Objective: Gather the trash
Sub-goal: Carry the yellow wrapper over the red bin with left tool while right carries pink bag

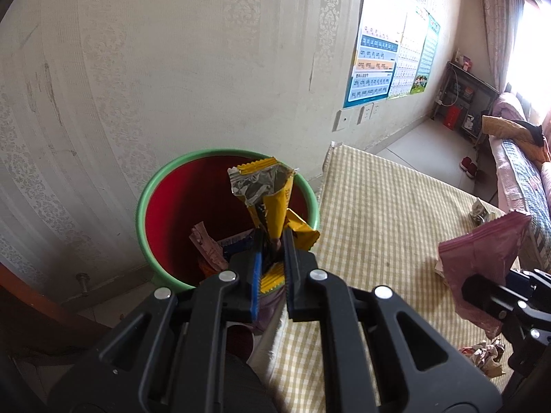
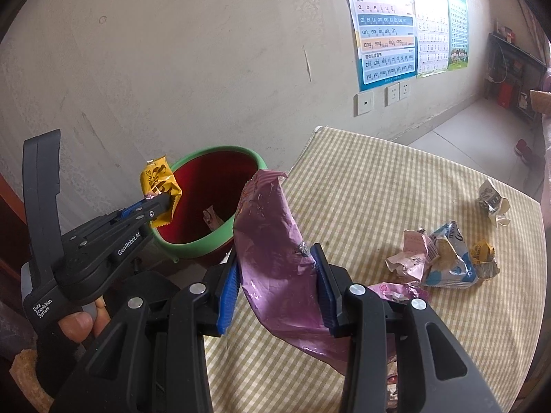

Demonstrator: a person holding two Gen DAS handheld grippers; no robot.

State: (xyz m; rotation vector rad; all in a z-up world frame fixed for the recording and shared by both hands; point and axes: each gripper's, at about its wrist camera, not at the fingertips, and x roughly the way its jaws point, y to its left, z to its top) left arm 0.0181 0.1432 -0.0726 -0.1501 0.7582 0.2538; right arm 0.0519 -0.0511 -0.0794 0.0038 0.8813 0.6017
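Observation:
A torn yellow snack wrapper point(image 1: 272, 203) sticks up from my left gripper point(image 1: 273, 241), which is shut on it right above the red bin with a green rim point(image 1: 225, 153). In the right wrist view the same yellow wrapper point(image 2: 159, 180) hangs at the bin's near left rim point(image 2: 220, 149). My right gripper point(image 2: 277, 261) is shut on a crumpled pink bag point(image 2: 272, 237), held over the checked tablecloth point(image 2: 378, 179) just right of the bin. From the left wrist view the pink bag point(image 1: 482, 254) appears at the right edge. Several wrappers lie inside the bin point(image 1: 206, 244).
A heap of crumpled wrappers point(image 2: 447, 258) and one white scrap point(image 2: 492, 201) lie on the cloth to the right. The wall with posters point(image 2: 385, 24) stands close behind the bin. A sofa point(image 1: 516, 172) runs along the far right.

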